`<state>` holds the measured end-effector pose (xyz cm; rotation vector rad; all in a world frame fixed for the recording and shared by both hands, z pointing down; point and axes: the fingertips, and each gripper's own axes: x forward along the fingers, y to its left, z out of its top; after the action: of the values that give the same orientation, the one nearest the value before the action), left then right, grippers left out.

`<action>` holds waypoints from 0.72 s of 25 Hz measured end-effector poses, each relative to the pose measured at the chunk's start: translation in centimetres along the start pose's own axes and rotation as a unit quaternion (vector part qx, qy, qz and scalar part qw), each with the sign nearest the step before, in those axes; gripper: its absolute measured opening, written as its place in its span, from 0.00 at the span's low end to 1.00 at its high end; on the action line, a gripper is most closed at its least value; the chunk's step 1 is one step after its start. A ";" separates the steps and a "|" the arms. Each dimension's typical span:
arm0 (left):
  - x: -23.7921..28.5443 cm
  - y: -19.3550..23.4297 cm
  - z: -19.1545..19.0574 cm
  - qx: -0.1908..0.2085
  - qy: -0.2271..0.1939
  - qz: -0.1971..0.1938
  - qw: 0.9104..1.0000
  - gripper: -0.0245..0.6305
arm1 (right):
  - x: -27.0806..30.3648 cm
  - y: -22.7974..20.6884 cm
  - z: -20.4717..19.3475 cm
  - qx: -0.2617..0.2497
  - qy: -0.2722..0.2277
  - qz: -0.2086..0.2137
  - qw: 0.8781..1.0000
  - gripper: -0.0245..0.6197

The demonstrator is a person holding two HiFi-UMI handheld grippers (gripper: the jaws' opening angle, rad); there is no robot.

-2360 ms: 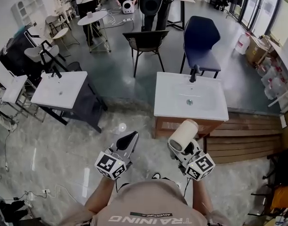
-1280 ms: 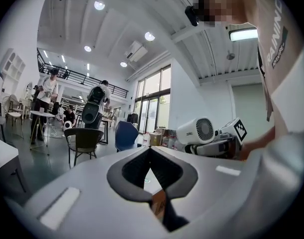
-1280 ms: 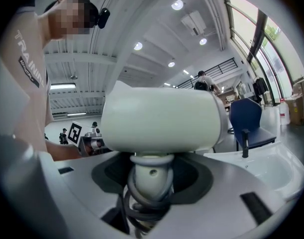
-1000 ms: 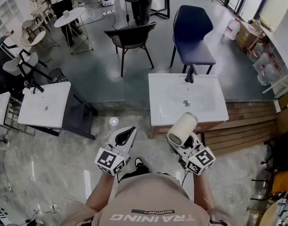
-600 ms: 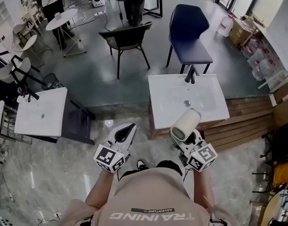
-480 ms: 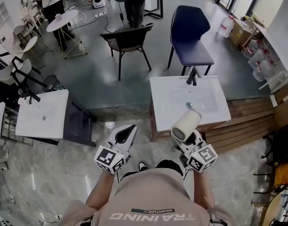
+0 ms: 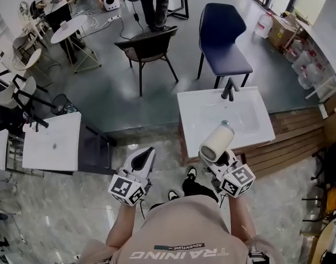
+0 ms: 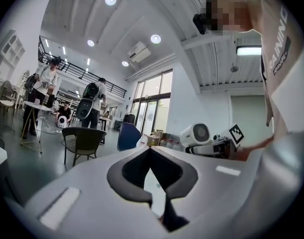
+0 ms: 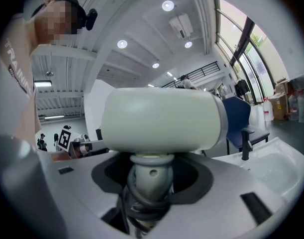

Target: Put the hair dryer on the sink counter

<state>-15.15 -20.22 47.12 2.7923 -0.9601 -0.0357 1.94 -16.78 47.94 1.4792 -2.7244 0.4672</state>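
- The right gripper (image 7: 217,159) is clenched on the handle of the cream, barrel-shaped plastic hair dryer (image 7: 216,143). The dryer is carried in the air with its barrel uppermost. In the head view it sits over the near edge of the white rectangular ceramic sink counter (image 7: 194,120), not resting on it.
- The left gripper (image 7: 142,159) has its jaws closed together on nothing, off the counter's near left corner.
- The flat rim around the basin looks narrow. A round barrel laid there could likely roll into the bowl or off the near edge.
- The grip is low on the handle with the heavy barrel above, so the dryer may swing in the jaws when tilted.
- The dark cord (image 9: 139,203) is wound round the handle. A loosened loop might snag on the black faucet (image 7: 229,88) at the far edge.
- The sunken white basin (image 7: 242,114) shows nothing inside it.
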 end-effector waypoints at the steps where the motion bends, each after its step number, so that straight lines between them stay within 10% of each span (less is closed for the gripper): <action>1: 0.1 0.4 -0.1 -0.003 0.001 0.006 1.000 0.05 | 0.4 -0.4 -0.1 0.003 0.002 0.002 1.000 0.38; 18: 10.2 3.4 2.8 0.016 -0.008 0.046 0.999 0.05 | 6.1 -9.6 2.1 -0.002 0.026 0.050 0.998 0.38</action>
<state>-9.44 -29.56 45.39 2.7777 -1.1003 -0.0296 6.77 -27.25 49.27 1.3155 -2.7664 0.4951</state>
